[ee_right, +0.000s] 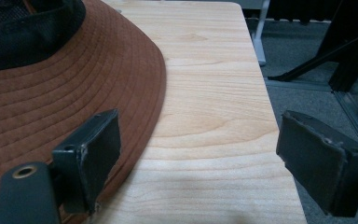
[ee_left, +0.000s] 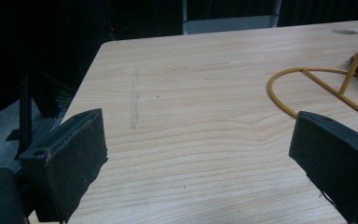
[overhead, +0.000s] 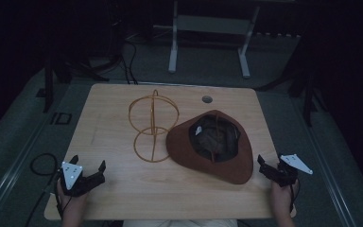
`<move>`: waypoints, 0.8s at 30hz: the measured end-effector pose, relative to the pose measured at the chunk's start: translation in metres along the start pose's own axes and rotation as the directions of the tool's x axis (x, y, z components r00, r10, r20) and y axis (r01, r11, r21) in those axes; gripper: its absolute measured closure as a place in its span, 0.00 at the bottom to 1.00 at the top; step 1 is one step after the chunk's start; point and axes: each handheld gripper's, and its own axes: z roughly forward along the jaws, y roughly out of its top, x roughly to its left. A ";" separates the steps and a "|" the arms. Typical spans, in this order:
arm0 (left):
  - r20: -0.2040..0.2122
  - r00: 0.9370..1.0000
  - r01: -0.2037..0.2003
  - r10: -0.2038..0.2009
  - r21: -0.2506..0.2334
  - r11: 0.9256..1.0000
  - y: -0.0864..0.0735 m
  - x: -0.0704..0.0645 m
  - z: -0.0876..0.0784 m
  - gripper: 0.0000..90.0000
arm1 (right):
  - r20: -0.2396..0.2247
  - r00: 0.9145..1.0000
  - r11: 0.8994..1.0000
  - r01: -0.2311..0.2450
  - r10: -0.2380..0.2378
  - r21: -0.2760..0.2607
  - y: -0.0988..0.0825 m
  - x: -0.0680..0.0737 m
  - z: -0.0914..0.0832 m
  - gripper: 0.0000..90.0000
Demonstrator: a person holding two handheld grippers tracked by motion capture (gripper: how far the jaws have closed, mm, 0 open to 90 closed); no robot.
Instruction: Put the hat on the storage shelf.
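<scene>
High view: a pale wooden table (overhead: 123,189) stands in a dark room with grey floor. A brown hat (overhead: 212,146) lies upturned right of centre, touching a yellow wire stand (overhead: 152,125). The left gripper (overhead: 89,171) at lower left and the right gripper (overhead: 268,169) at lower right both gape, holding nothing.

In the right gripper view the brown hat (ee_right: 65,88) runs off the left and top edges, and the near jaw covers part of its brim. In the left gripper view the yellow wire stand (ee_left: 317,88) is cut by the right edge, with 1 jaw hiding its near rim. In the high view the hat's dark interior (overhead: 215,137) is too dim to read.
</scene>
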 end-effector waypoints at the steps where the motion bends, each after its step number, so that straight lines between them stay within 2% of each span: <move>1: 0.002 1.000 0.009 -0.009 -0.004 1.000 0.000 0.000 0.000 0.05 | 0.005 1.000 1.000 0.001 -0.002 0.002 0.000 0.000 0.000 0.15; 4: -0.004 1.000 -0.004 0.003 -0.022 1.000 0.001 -0.001 -0.001 0.05 | 0.021 1.000 1.000 0.004 -0.004 0.013 0.000 0.001 0.001 0.15; 8: 0.001 1.000 -0.008 0.008 -0.018 1.000 0.001 -0.002 0.000 0.05 | 0.029 1.000 1.000 -0.003 0.002 0.016 0.001 0.000 0.002 0.15; 10: 0.019 1.000 0.019 -0.018 -0.037 0.999 0.002 -0.002 0.000 0.05 | 0.014 1.000 0.999 -0.024 0.024 0.035 0.001 0.001 0.000 0.15; 11: 0.019 1.000 0.019 -0.018 -0.037 0.999 0.002 -0.002 0.000 0.05 | 0.014 1.000 0.999 -0.024 0.024 0.035 0.001 0.001 0.000 0.15; 12: 0.030 0.999 0.036 -0.035 -0.044 0.998 0.002 -0.002 -0.001 0.05 | -0.043 0.995 0.996 -0.083 0.085 0.037 0.007 0.003 -0.005 0.15; 15: 0.031 0.999 0.029 -0.028 -0.032 0.999 0.003 -0.002 -0.002 0.05 | -0.091 0.989 0.993 -0.116 0.119 0.037 0.021 0.008 -0.014 0.15; 16: 0.027 1.000 0.013 -0.012 -0.029 0.999 0.002 -0.004 -0.003 0.05 | -0.108 0.988 0.994 -0.110 0.112 0.030 0.028 0.011 -0.017 0.15; 18: 0.023 1.000 0.012 -0.012 -0.024 1.000 0.002 -0.004 -0.002 0.05 | -0.127 0.987 0.995 -0.096 0.098 0.029 0.037 0.015 -0.021 0.15; 20: 0.065 0.998 0.019 -0.019 -0.008 1.000 0.002 -0.007 -0.002 0.05 | -0.146 0.985 0.996 -0.086 0.089 0.029 0.046 0.016 -0.022 0.15; 21: 0.065 0.998 0.019 -0.019 -0.008 1.000 0.002 -0.007 -0.002 0.05 | -0.146 0.985 0.996 -0.086 0.089 0.029 0.046 0.016 -0.022 0.15; 24: 0.094 0.996 -0.005 0.006 -0.016 1.000 0.004 -0.015 -0.003 0.05 | -0.184 0.977 0.994 -0.104 0.107 0.028 0.062 0.016 -0.022 0.15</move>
